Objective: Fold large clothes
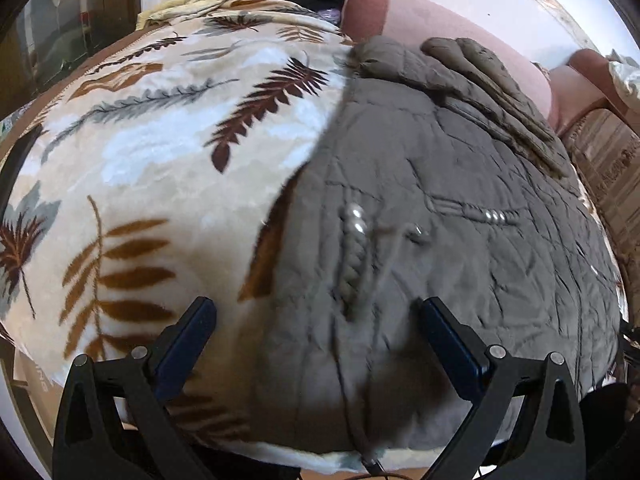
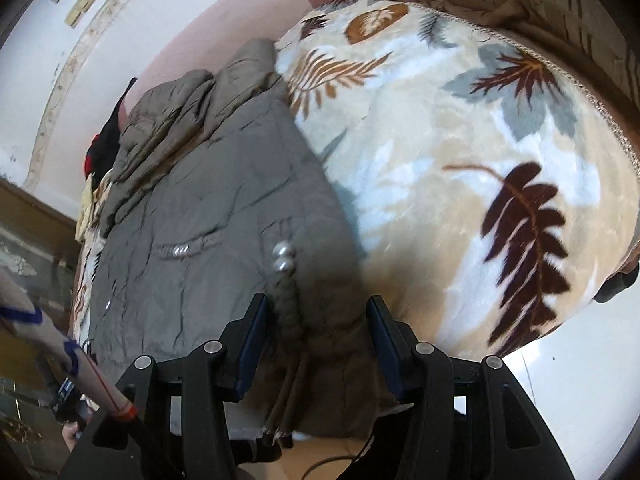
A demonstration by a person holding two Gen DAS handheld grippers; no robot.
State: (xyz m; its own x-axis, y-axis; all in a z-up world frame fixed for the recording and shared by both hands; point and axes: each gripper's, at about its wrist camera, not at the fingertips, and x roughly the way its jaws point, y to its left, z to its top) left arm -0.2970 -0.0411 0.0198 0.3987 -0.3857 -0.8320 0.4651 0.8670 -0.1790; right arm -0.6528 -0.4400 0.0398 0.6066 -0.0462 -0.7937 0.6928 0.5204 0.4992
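A grey quilted coat [image 1: 460, 240] lies flat on the leaf-patterned blanket [image 1: 168, 152]. Both the left gripper [image 1: 316, 312] and right gripper [image 2: 316, 312] hover over its hem, jaws spread, apparently not touching it.

Soft daylight is washing both fisheye views, edges bending and darkening, motion blur smearing the grey quilted jacket [image 1: 460, 240].

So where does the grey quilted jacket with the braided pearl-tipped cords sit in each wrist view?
Left wrist: the grey quilted jacket fills the centre and right, its near hem between the open fingers of the left gripper.
Right wrist: the jacket lies centre-left, its edge between the right gripper fingers.
Shared landmark: the cream leaf-print blanket beneath it.
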